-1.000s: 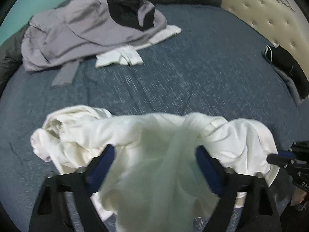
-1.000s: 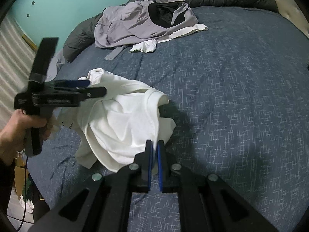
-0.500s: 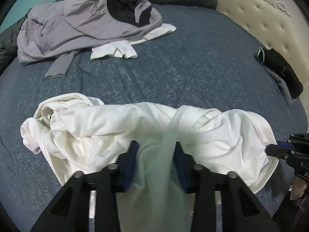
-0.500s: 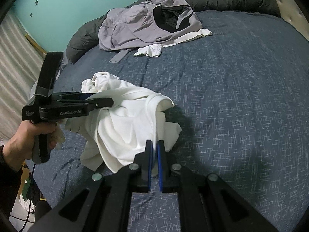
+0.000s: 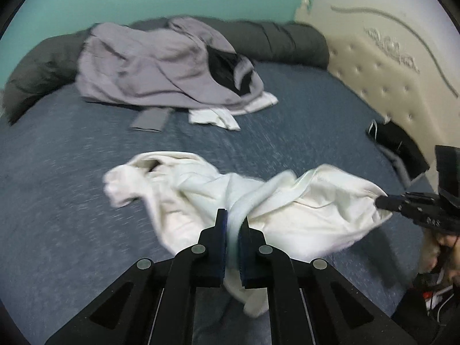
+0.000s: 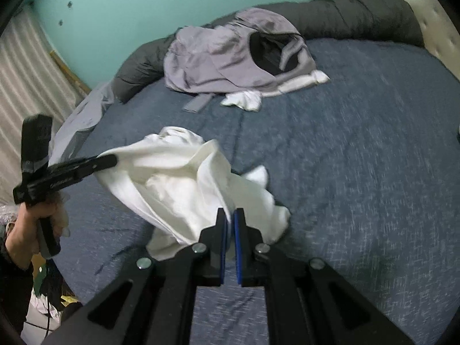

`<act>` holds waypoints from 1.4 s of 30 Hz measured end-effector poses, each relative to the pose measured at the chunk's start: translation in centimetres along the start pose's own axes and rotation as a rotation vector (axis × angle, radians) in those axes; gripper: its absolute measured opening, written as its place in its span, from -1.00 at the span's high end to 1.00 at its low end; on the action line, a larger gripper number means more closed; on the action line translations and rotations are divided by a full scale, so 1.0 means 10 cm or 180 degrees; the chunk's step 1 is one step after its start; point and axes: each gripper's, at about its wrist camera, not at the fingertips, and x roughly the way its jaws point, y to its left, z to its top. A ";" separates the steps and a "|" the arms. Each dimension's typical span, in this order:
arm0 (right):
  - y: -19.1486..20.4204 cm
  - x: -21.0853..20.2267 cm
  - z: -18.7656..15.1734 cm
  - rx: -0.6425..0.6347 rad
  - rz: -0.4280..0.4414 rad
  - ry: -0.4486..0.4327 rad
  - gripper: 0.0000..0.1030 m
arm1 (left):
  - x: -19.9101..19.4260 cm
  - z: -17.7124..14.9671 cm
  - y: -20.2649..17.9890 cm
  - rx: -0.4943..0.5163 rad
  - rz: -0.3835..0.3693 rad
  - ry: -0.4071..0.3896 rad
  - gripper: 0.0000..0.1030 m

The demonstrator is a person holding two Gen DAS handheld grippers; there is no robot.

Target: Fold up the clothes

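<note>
The blue bedspread (image 5: 72,189) fills both views, with a dark bolster (image 6: 359,17) along its far edge and the cream headboard (image 5: 382,66) to the right. Far back lies a heap of grey clothing (image 5: 149,69) with a small white piece (image 5: 214,118) at its near edge; a dark garment (image 5: 399,146) sits by the headboard.

In the middle, the white shirt (image 5: 302,210) is strung between the two tools, partly lifted, its far bunched end resting on the bedspread. A second ago the left gripper (image 5: 233,227) stood wide open around a hanging fold; half a second ago it was narrowing; now its blue pads are pressed on a band of the cloth. The right gripper (image 6: 229,224) has kept its pinch on another edge throughout — clamped, cloth between the pads.

So both holds are now made, and the views have swung upward, with motion blur — the shirt appears to be rising. That likely means the step in hand is lifting and spreading it flat. The fold itself has not begun; the fabric is crumpled and twisted, and the two holds may not be matching corners.
</note>
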 end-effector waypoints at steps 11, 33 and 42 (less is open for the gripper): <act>0.57 0.30 0.07 -0.0448 -0.0030 0.0245 0.91 | -0.37 -0.76 0.41 -0.0487 0.0192 0.0131 0.90; 0.23 0.55 -0.18 -0.0302 -0.0030 0.0353 0.91 | 0.77 -0.69 -0.19 0.0028 0.0072 0.0385 0.04; 0.15 0.56 -0.19 -0.0248 -0.0022 0.0351 0.91 | 0.89 -0.70 -0.26 0.0229 0.0101 0.0378 0.03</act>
